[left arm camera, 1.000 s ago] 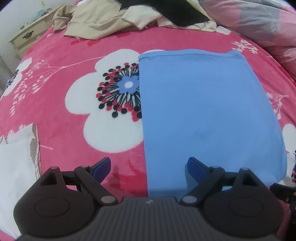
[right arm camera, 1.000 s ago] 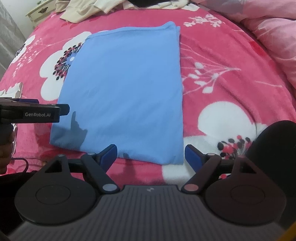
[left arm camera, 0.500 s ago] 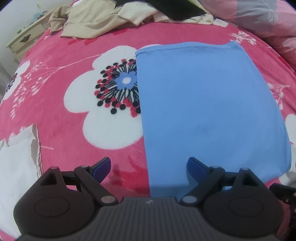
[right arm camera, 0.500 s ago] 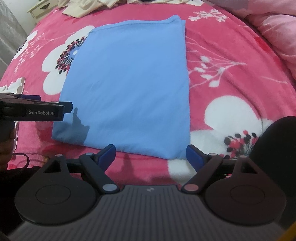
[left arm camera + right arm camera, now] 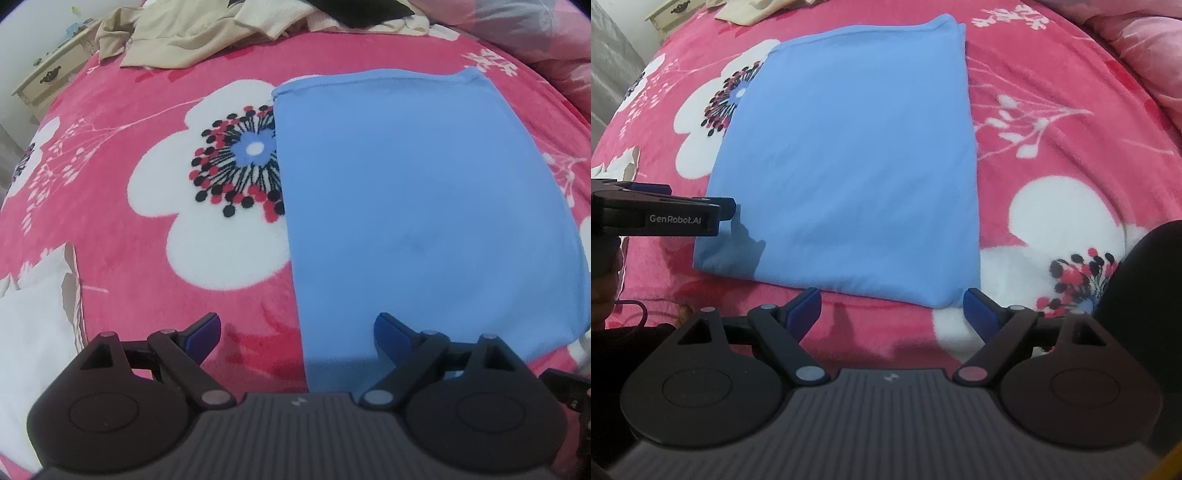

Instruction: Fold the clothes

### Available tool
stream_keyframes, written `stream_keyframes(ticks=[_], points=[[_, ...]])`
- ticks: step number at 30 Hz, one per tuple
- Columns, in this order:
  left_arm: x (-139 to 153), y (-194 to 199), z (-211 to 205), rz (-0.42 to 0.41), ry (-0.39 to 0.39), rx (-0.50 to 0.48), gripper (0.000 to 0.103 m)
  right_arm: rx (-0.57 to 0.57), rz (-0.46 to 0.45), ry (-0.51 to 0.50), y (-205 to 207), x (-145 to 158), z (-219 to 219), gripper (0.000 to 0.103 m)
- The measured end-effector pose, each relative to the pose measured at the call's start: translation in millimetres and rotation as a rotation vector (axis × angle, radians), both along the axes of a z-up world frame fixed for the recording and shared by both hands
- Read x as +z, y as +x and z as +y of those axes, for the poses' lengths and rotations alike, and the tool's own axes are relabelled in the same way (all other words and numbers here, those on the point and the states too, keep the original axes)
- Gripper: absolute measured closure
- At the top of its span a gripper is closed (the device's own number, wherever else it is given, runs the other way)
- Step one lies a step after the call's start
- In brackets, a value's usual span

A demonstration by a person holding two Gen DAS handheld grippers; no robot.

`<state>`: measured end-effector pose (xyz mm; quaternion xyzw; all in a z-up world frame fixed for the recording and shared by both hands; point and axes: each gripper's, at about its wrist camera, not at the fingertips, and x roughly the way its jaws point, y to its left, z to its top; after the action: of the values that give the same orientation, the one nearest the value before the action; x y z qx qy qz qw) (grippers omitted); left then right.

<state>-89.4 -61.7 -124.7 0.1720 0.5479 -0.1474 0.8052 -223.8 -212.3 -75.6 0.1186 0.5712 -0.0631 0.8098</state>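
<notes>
The blue garment (image 5: 424, 206) lies flat on the pink floral blanket (image 5: 122, 110), folded into a smooth rectangle with its long sides running away from both tongs. The left tongs (image 5: 297, 334) hang above the garment's near left corner, jaws spread wide and gripping nothing; the left fingertip sits over bare blanket, the right fingertip (image 5: 391, 332) over the blue cloth, and whether either touches the surface cannot be told. The right tongs (image 5: 892, 306) hang just short of the garment's near edge, jaws likewise released and empty, with the near right corner of the garment (image 5: 849, 147) lying just ahead of the gap, nearer the right fingertip. In the right wrist view the left tongs (image 5: 701, 206) enter from the left and cast a shadow on the near left corner of the cloth. To the left of the left tongs lies a folded white cloth (image 5: 33, 325). Well beyond the garment's far edge is a heap of beige and cream clothes (image 5: 192, 33) with a dark item on top. A cream drawer unit (image 5: 51, 81) stands past the blanket's far left edge, and pink bedding (image 5: 1145, 48) lies far right
</notes>
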Motion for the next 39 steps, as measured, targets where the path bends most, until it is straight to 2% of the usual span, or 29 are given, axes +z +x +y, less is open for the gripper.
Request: stream_keyframes(ticks=[39], points=[[-0.9,-1.1,-3.0,-0.004,0.032,-0.006,0.011,-0.002,0.018,0.021,-0.1,-7.5,-4.1,0.018]])
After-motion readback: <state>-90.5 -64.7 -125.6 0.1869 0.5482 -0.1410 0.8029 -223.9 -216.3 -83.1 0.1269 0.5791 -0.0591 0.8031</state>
